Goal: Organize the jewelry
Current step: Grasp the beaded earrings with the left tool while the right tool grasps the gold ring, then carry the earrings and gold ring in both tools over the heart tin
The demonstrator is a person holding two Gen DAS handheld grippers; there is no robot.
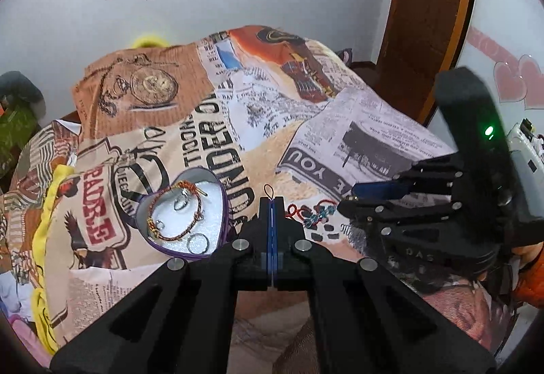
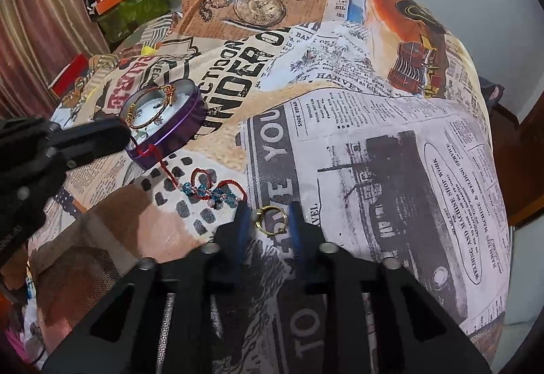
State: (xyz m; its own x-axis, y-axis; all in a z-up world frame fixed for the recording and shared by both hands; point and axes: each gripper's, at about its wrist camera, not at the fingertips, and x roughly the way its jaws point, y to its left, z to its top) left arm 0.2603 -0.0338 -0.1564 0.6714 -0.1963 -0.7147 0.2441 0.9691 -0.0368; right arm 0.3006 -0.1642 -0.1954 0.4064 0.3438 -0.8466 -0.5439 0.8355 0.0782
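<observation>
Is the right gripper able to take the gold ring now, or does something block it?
Probably yes. The gold ring lies on the printed cloth between the right gripper fingers, with nothing over it. The beaded red bracelet lies just beside, clear of the gap.

We observe the right gripper (image 2: 268,221) straddling a gold ring (image 2: 271,220) on the printed bedspread (image 2: 391,142), pads not touching. A red beaded bracelet (image 2: 210,188) lies nearby, its cord pinched by the left gripper (image 2: 127,137).

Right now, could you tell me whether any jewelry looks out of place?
Yes. The red cord bracelet with blue beads and a gold ring lie loose on the printed cloth, outside the heart-shaped tin that holds the other pieces.
</observation>
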